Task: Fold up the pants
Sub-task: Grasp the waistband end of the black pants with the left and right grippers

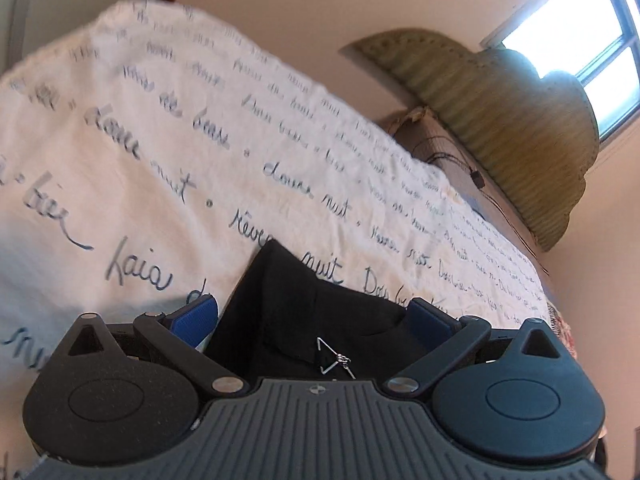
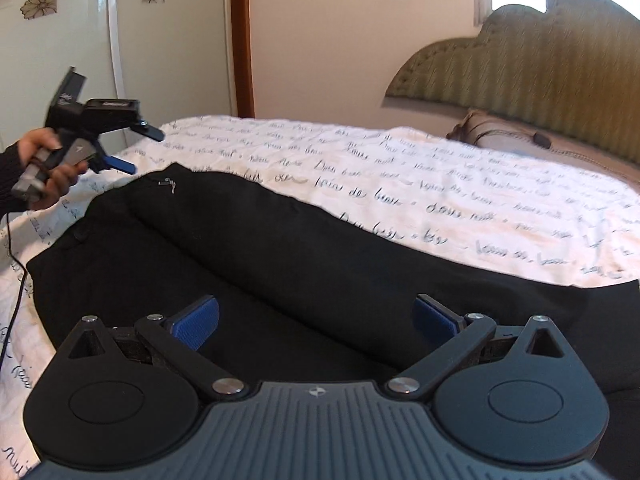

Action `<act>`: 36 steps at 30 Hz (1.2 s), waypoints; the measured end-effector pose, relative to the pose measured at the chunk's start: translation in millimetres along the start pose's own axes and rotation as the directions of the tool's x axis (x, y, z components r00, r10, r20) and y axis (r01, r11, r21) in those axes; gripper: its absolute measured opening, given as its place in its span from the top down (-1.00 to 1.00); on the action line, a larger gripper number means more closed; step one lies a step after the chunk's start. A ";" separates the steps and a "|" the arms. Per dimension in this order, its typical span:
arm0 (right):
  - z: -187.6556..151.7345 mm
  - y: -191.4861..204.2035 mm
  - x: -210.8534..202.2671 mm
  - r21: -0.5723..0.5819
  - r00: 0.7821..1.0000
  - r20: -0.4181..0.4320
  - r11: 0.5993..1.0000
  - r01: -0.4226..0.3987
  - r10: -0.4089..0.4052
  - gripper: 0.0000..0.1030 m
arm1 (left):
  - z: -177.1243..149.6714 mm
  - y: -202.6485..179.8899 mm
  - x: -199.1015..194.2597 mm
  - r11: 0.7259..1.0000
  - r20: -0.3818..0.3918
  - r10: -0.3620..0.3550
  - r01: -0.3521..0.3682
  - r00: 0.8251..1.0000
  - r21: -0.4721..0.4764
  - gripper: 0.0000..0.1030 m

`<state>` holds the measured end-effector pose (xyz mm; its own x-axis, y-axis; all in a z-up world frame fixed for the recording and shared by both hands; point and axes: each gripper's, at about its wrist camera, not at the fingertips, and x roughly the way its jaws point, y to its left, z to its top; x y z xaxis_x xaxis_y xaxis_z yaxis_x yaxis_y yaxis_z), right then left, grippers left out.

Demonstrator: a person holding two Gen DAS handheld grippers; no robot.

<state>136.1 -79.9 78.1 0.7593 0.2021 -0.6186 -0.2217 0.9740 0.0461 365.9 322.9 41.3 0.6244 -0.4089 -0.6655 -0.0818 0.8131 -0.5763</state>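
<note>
Black pants (image 2: 280,248) lie along the near side of the bed, on a white sheet with blue handwriting (image 2: 440,184). A metal clasp (image 2: 168,184) shows at the far left end of the pants. My right gripper (image 2: 316,316) is open and empty, low over the pants. My left gripper (image 1: 316,316) is open, with a raised fold of the pants (image 1: 304,312) and the clasp (image 1: 336,356) between its fingers. In the right wrist view the left gripper (image 2: 142,148) is held in a hand, open, above the sheet just beyond the pants' left end.
A green padded headboard (image 2: 540,64) stands at the right end of the bed, with a pillow (image 2: 520,140) below it. A wardrobe with a floral panel (image 2: 100,40) and a wooden door frame (image 2: 242,40) stand behind. A cable (image 2: 16,264) hangs at left.
</note>
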 end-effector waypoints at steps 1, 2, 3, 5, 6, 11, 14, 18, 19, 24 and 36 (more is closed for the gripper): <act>-1.5 -0.1 4.2 0.000 1.000 -0.010 1.000 -0.002 0.002 -1.00 | 0.7 3.7 7.7 1.000 -0.028 -0.007 0.007 1.000 -0.005 -0.96; -2.6 -0.7 8.0 0.002 1.000 -0.019 1.000 -0.006 0.006 -1.00 | -0.8 5.2 13.7 1.000 -0.042 -0.005 0.005 0.999 0.004 -0.94; -2.8 -1.3 12.4 0.005 1.000 -0.027 1.000 -0.011 0.011 -1.00 | -1.7 6.2 17.4 1.000 -0.045 -0.008 0.009 0.999 0.018 -0.94; -3.1 -3.2 18.4 0.011 0.999 -0.038 1.000 -0.022 0.023 -1.00 | -1.4 4.2 20.4 0.998 -0.029 -0.014 0.016 0.999 0.053 -0.89; -2.5 -3.9 21.0 0.011 0.999 -0.043 1.000 -0.026 0.026 -1.00 | -0.5 2.7 21.3 0.998 -0.025 -0.007 0.008 1.000 0.065 -0.86; 2.8 -3.3 30.6 -0.011 0.998 -0.054 0.999 -0.041 0.040 -1.00 | 5.5 -5.7 26.5 0.986 -0.001 0.084 -0.083 0.996 0.146 0.05; 7.5 -4.6 33.0 -0.027 0.997 -0.044 0.998 -0.062 0.061 -1.00 | 3.1 -10.8 27.2 0.968 0.019 0.125 -0.126 0.992 0.215 0.52; 23.6 -16.3 41.4 -0.041 0.987 -0.021 0.986 -0.162 0.161 -1.00 | -10.4 -38.7 12.9 0.916 0.123 0.153 -0.187 0.981 0.355 0.71; 29.8 -21.5 45.2 -0.049 0.981 -0.007 0.980 -0.192 0.192 -1.00 | -15.3 -47.4 4.7 0.897 0.166 0.142 -0.197 0.976 0.396 0.72; 66.0 -48.2 79.4 -0.079 0.955 -0.023 0.952 -0.297 0.297 -1.00 | -46.7 -86.8 -54.1 0.826 0.331 -0.047 -0.150 0.942 0.544 0.73; 105.3 -60.3 156.4 -0.151 0.890 -0.185 0.883 -0.444 0.416 -1.00 | -110.6 -110.5 -145.7 0.745 0.381 -0.351 0.009 0.856 0.667 0.79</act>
<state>332.6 -96.4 61.1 0.4708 0.5663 -0.6765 -0.6250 0.7553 0.1972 198.0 246.8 149.5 0.8587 -0.4773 -0.1866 0.4626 0.8786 -0.1187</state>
